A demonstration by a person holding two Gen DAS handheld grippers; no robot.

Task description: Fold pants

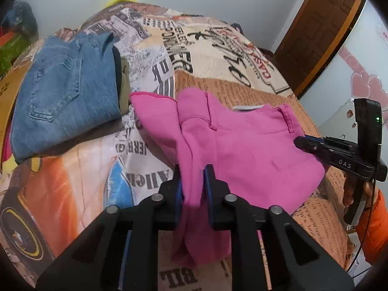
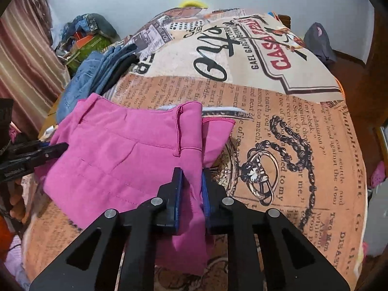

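Observation:
The pink pants [image 1: 242, 145] hang lifted above the printed bedspread [image 1: 218, 55], held by both grippers. My left gripper [image 1: 192, 169] is shut on a bunched edge of the pink pants, with fabric hanging down between the jaws. My right gripper [image 2: 192, 172] is shut on the other side of the pink pants [image 2: 116, 150], near the waistband. The right gripper also shows in the left wrist view [image 1: 299, 143], pinching the pants' right edge. The left gripper shows in the right wrist view [image 2: 63, 148] at the pants' left edge.
A stack of folded clothes with blue jeans [image 1: 63, 92] on top lies on the bed's left side, also in the right wrist view [image 2: 97, 72]. A wooden door [image 1: 315, 31] stands at the right. More clutter [image 2: 84, 36] sits beyond the bed by a curtain [image 2: 21, 60].

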